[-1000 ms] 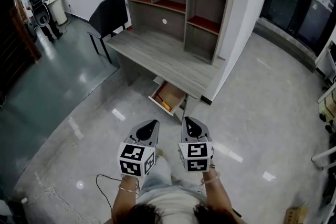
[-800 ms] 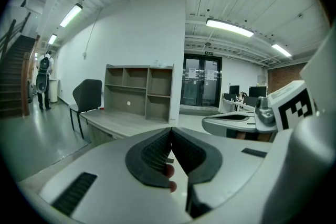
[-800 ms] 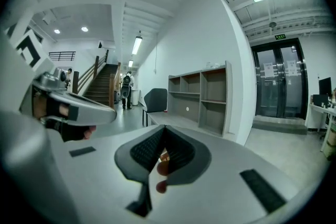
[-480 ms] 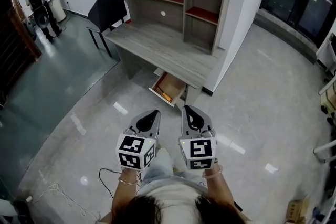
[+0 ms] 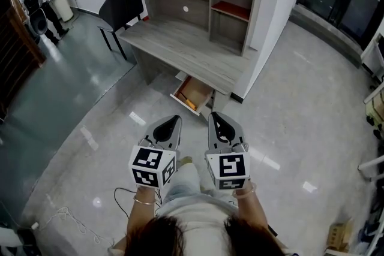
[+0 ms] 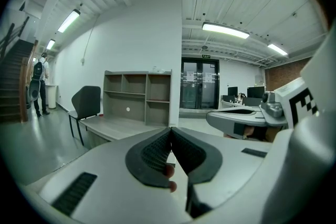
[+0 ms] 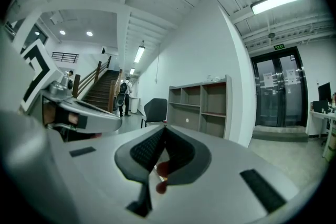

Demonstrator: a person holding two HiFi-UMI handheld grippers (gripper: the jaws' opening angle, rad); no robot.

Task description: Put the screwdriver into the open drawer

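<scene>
Head view looks steeply down; both gripper views face the far desk (image 5: 180, 50).

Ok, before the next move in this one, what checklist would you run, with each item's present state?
1. Drawer open: ok. The drawer under the desk stands pulled out.
2. Screwdriver in the drawer: cannot tell. An orange thing lies inside, too small to identify.
3. Left gripper free: ok. The left gripper has its fingers together with nothing between them.
4. Right gripper free: ok. The right gripper is likewise shut on nothing.
5. Grippers at the drawer: not ok. Both hang over the floor, well apart from the desk.
</scene>
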